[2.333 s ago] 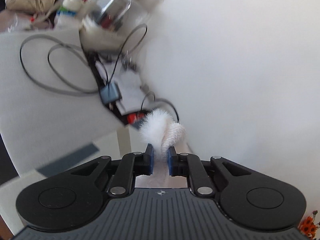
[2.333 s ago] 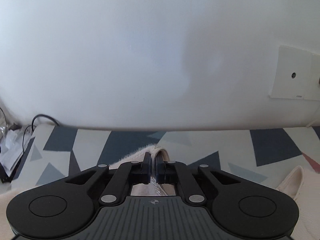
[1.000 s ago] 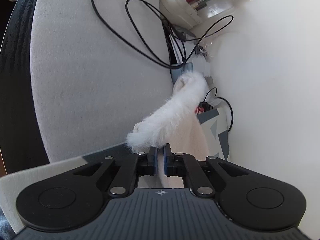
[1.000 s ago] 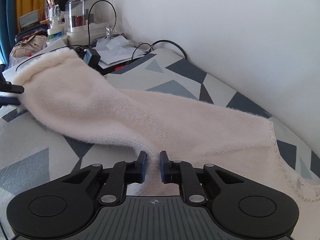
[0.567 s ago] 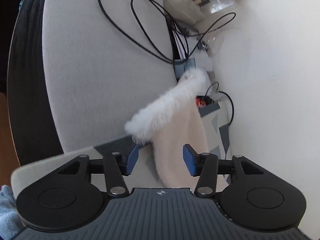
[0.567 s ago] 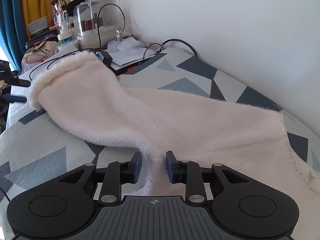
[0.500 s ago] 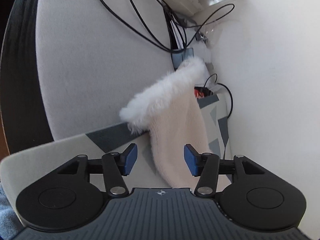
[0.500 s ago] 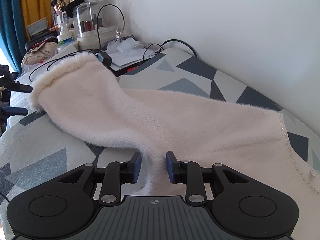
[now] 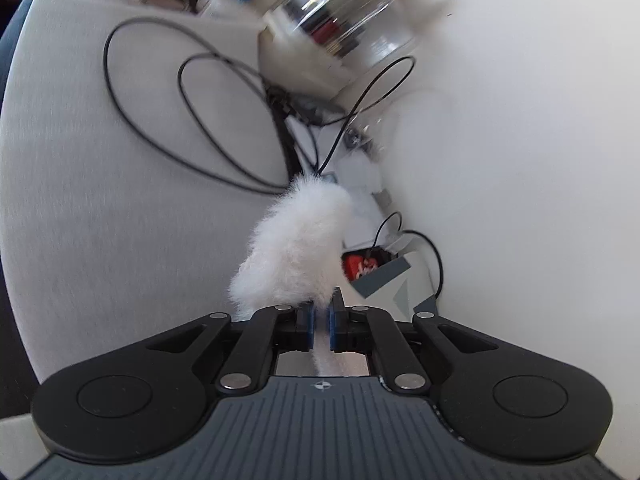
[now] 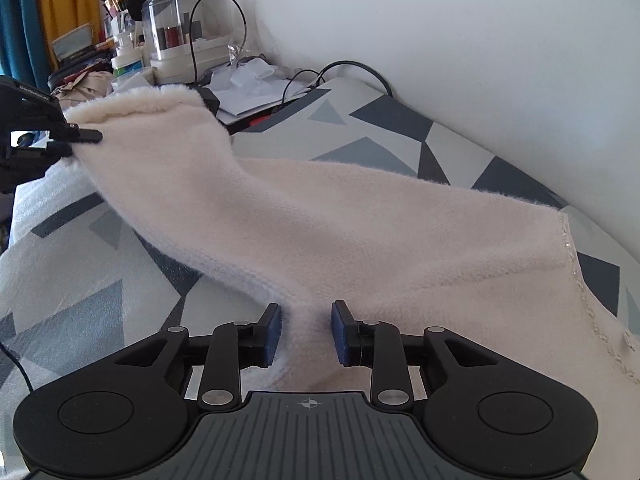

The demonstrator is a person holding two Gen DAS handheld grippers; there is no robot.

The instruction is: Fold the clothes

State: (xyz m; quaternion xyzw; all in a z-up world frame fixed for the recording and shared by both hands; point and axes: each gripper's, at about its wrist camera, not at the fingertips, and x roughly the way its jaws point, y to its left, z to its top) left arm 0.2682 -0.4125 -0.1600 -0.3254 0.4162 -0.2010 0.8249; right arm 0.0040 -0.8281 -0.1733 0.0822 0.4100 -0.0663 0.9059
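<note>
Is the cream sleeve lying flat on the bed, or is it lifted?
Partly lifted. The left gripper is shut on the cuff end of the cream sleeve and holds it above the patterned bedcover; the rest lies flat.

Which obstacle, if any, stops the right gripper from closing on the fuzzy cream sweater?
Probably none: the right gripper already straddles a fold of the fuzzy cream sweater, pads apart, nothing else between them.
</note>
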